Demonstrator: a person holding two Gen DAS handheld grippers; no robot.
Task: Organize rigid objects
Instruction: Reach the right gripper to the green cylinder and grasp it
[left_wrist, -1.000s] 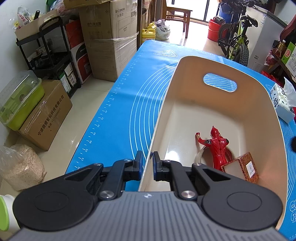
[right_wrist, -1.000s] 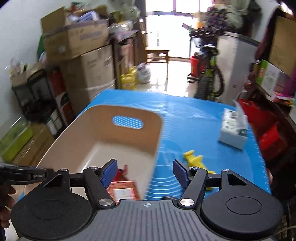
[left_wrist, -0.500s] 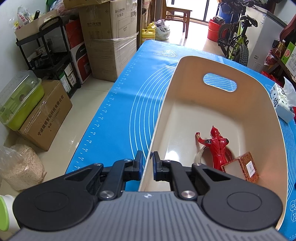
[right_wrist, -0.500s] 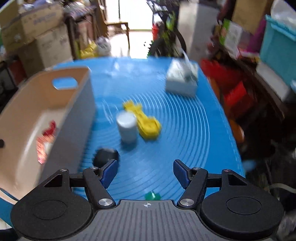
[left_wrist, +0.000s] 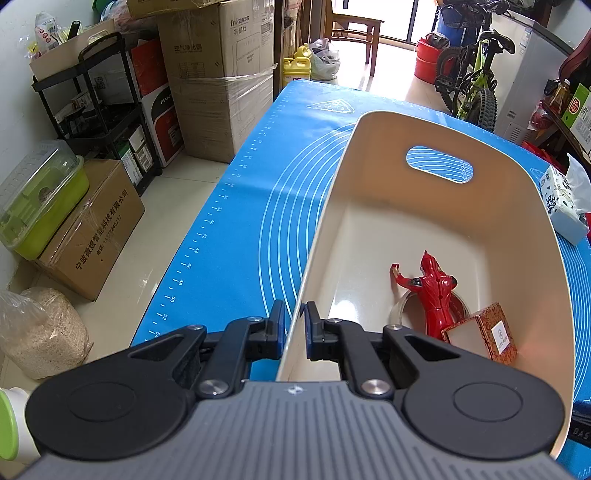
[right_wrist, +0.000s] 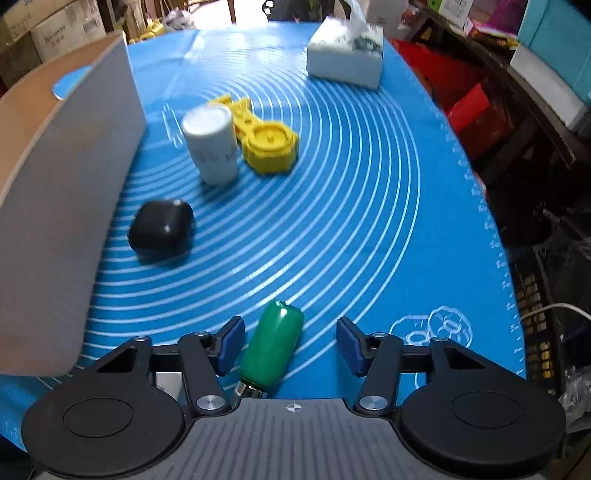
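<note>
My left gripper (left_wrist: 293, 334) is shut on the left wall of the cream bin (left_wrist: 373, 140). Inside the bin lie a red figure (left_wrist: 434, 291), a patterned red box (left_wrist: 487, 334) and a tape roll (left_wrist: 397, 314). My right gripper (right_wrist: 290, 345) is open, low over the blue mat (right_wrist: 369, 206), with a green cylinder (right_wrist: 273, 349) lying between its fingers. Farther on the mat are a black case (right_wrist: 162, 229), a white bottle (right_wrist: 212, 147) and a yellow toy (right_wrist: 266, 142). The bin's outer wall (right_wrist: 70, 184) is at the left.
A tissue pack (right_wrist: 345, 53) sits at the mat's far end and also shows in the left wrist view (left_wrist: 563, 201). Cardboard boxes (left_wrist: 218, 81), a black shelf (left_wrist: 99, 96) and a bicycle (left_wrist: 469, 74) stand around the table. The mat's right edge (right_wrist: 495, 236) drops to clutter.
My right gripper has swung right from the bin and dropped low over the mat; the green cylinder now lies between its open fingers. The left gripper has not moved.
</note>
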